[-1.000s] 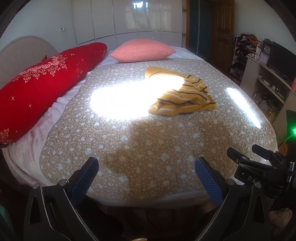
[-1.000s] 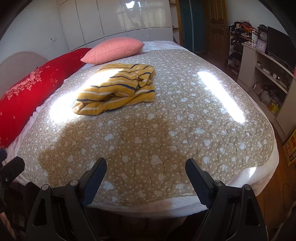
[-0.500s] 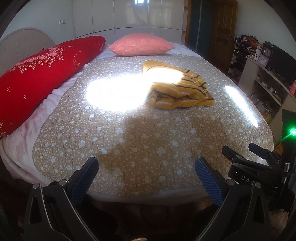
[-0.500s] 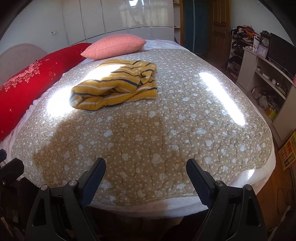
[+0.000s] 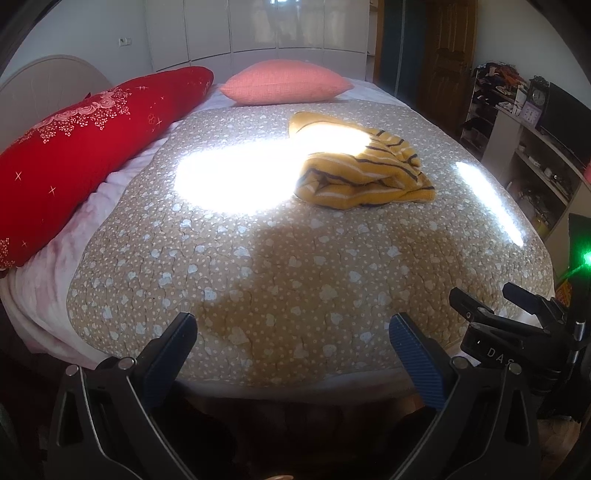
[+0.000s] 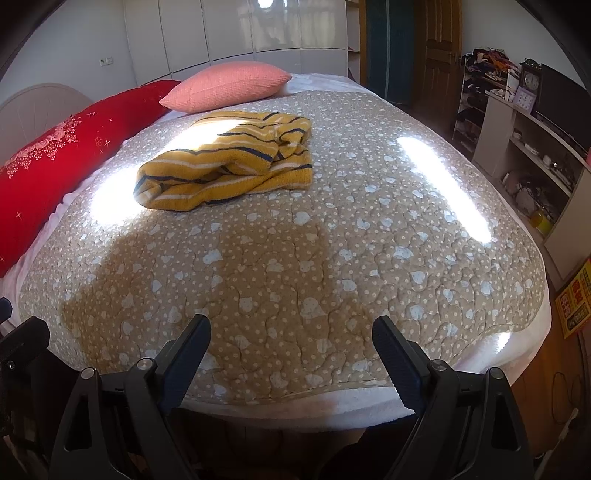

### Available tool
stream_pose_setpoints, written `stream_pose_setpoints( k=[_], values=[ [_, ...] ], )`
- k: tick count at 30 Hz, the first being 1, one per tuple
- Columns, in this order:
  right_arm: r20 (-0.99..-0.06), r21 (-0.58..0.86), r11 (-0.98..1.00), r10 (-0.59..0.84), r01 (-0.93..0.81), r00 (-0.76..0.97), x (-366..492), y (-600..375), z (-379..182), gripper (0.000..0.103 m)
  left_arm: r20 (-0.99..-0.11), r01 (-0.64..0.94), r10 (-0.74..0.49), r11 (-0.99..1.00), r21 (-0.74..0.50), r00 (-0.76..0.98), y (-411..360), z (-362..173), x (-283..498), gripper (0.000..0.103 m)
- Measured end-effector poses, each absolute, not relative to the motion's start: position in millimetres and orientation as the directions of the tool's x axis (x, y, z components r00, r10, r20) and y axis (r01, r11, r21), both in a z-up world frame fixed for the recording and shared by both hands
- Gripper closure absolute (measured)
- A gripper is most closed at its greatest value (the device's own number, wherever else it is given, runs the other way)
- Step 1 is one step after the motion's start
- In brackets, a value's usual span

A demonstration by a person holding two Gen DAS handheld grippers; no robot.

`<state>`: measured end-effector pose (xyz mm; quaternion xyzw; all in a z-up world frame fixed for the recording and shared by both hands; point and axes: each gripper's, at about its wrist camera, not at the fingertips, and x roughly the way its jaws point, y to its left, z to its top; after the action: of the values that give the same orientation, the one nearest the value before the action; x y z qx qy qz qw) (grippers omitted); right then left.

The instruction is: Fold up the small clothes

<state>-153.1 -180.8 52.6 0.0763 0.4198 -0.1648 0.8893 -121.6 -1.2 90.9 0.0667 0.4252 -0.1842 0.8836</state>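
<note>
A crumpled yellow garment with dark and white stripes (image 5: 364, 173) lies on the far half of the bed's beige dotted quilt (image 5: 295, 277). It also shows in the right wrist view (image 6: 229, 162), partly in a sun patch. My left gripper (image 5: 293, 338) is open and empty at the foot of the bed, well short of the garment. My right gripper (image 6: 291, 341) is open and empty, also at the foot edge. The right gripper's side shows at the right of the left wrist view (image 5: 517, 328).
A long red pillow (image 5: 85, 147) lies along the left side of the bed and a pink pillow (image 5: 286, 81) at the head. Shelves with clutter, a clock and a dark screen (image 6: 535, 122) stand to the right. White wardrobe doors (image 5: 258, 29) stand behind the bed.
Both grippers have moved forward toward the bed; the garment looks larger and nearer in both views. Both stay open. The garment has not moved.
</note>
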Motion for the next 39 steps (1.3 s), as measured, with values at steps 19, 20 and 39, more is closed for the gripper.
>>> stream_pose_setpoints(
  k=[19, 20, 39],
  values=[
    [-0.782, -0.005, 0.934, -0.226, 0.357, 0.581, -151.4, -179.5, 46.6, 0.010, -0.796, 0.396, -0.273, 0.917, -0.046, 0.540, -2.0, 82.7, -120.0, 0.000],
    [-0.782, -0.005, 0.934, -0.226, 0.357, 0.580, -151.2, -179.6, 46.2, 0.010, -0.797, 0.396, -0.273, 0.917, -0.046, 0.539, -2.0, 82.6, -120.0, 0.000],
    [-0.790, -0.007, 0.935, -0.222, 0.354, 0.571, -150.0, -177.7, 42.0, 0.010, -0.808, 0.392, -0.270, 0.918, -0.053, 0.524, -0.4, 78.3, -118.0, 0.000]
  ],
)
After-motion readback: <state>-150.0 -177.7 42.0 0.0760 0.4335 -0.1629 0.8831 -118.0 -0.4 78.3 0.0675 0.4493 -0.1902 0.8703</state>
